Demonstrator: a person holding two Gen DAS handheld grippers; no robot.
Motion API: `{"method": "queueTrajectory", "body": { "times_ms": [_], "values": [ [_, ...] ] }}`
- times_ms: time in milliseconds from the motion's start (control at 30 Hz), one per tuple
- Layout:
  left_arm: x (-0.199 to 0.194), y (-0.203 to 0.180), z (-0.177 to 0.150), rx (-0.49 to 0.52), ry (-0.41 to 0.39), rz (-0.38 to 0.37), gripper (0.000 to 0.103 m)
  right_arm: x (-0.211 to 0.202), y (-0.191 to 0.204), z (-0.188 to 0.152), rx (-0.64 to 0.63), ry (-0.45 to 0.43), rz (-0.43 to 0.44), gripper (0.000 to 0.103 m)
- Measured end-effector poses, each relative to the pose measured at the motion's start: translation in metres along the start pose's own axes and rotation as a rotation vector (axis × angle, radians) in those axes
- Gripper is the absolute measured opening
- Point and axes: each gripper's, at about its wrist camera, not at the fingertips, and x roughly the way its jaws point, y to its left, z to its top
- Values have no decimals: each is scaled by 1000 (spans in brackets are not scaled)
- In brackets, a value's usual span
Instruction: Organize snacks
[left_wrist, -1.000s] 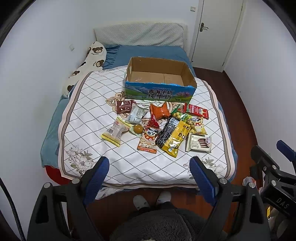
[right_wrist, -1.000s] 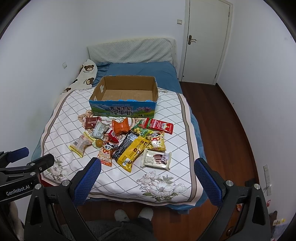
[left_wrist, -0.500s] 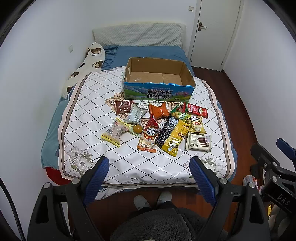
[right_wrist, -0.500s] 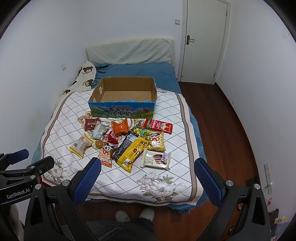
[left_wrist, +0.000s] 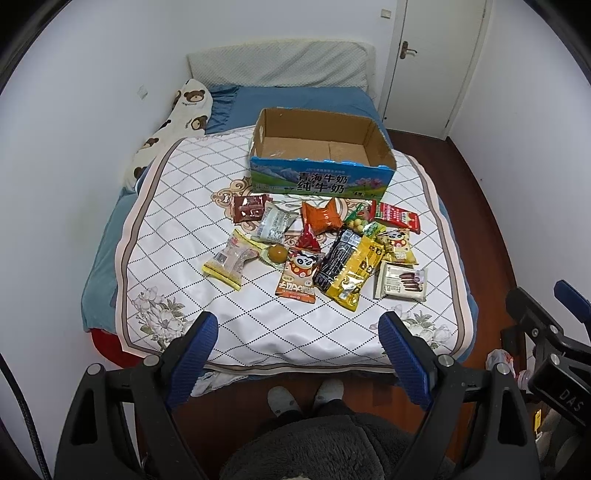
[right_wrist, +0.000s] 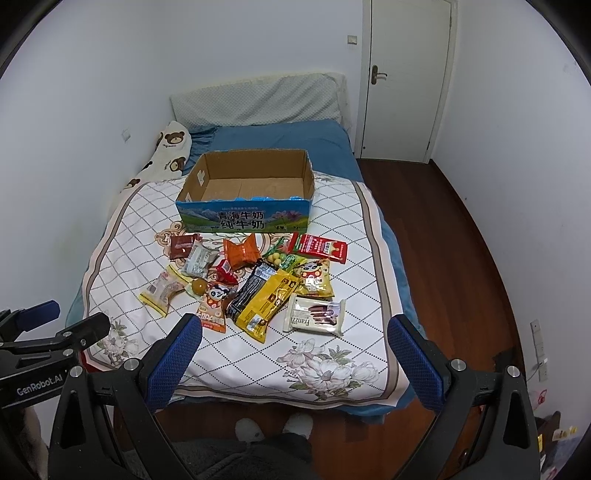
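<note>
Nearest the cameras, both sets of jaws stand wide apart with nothing between them, held off the foot of the bed (left_wrist: 159, 229): the left gripper (left_wrist: 297, 345) and the right gripper (right_wrist: 295, 341) hang over the quilt's near edge, touching nothing. Ahead of them and lower, the snacks (left_wrist: 317, 247) lie in a loose heap on the quilt, well apart from either gripper. Closest is the white wafer pack (right_wrist: 314, 316), lying crosswise on the right side, so the right gripper looks the nearer to it. Beside it the yellow bag (right_wrist: 266, 303) runs slantwise, near end toward the person. On the left side lies the pale pastry pack (left_wrist: 229, 263), nearer the left gripper. Beyond the heap sits the open cardboard box (left_wrist: 378, 138), empty, its printed wall facing the snacks.
</note>
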Motion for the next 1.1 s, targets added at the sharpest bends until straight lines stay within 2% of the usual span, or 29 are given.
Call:
{"method": "queueTrajectory", "body": {
  "times_ms": [167,367,433,567,600,667,767,933,967,1000,1033,1100],
  "values": [
    [40,6,5,-12,43,17,89,33,-3,2,32,51,33,102],
    [125,14,18,4,168,57,89,114,-11,8,123,173,108,102],
    [150,16,22,4,210,49,89,147,-12,10,155,217,142,102],
    [206,17,35,22,259,72,89,223,-14,13,240,319,244,81],
    [214,17,38,25,268,81,89,238,-12,13,256,345,255,80],
    [243,17,44,30,294,72,89,276,-7,13,302,402,289,80],
    [285,8,50,69,353,49,89,315,-1,9,344,457,292,80],
    [352,-8,48,135,486,5,89,354,4,3,381,518,284,80],
    [358,-9,47,138,492,13,81,359,5,1,386,532,284,80],
    [362,-8,46,140,494,16,66,364,6,0,389,542,288,80],
    [365,-6,45,132,496,18,57,369,7,-1,392,555,288,80],
    [366,4,45,81,495,1,54,377,8,-2,398,582,294,83]
  ]
}}
